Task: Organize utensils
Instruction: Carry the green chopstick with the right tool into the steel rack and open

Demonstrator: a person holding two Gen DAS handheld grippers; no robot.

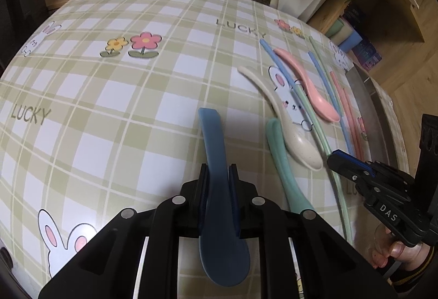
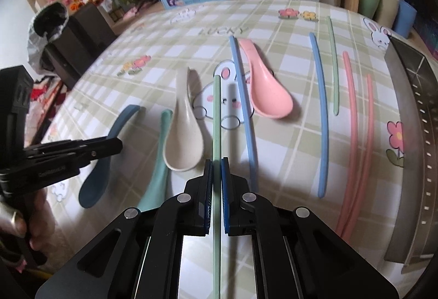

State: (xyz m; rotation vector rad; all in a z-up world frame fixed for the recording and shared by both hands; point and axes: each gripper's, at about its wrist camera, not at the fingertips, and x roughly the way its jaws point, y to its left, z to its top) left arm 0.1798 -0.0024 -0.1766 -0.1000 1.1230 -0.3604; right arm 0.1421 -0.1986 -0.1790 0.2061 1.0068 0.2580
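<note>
While the left gripper (image 1: 219,175) is clamped on the neck of the dark blue spoon (image 1: 219,205), whose handle points away over the checked tablecloth (image 1: 109,107), the right gripper (image 2: 217,170) pinches a pale green chopstick (image 2: 216,118) that runs forward between its jaws. Taking the cream spoon (image 2: 183,140) as landmark: the teal spoon (image 2: 158,170) lies just left of it, the dark blue spoon further left, the gripped chopstick just right. Beyond that chopstick lie a blue chopstick (image 2: 243,112) and the pink spoon (image 2: 262,85), then another blue chopstick (image 2: 323,118), a green one (image 2: 334,66) and two pink chopsticks (image 2: 356,134), nearest the metal tray (image 2: 410,134).
</note>
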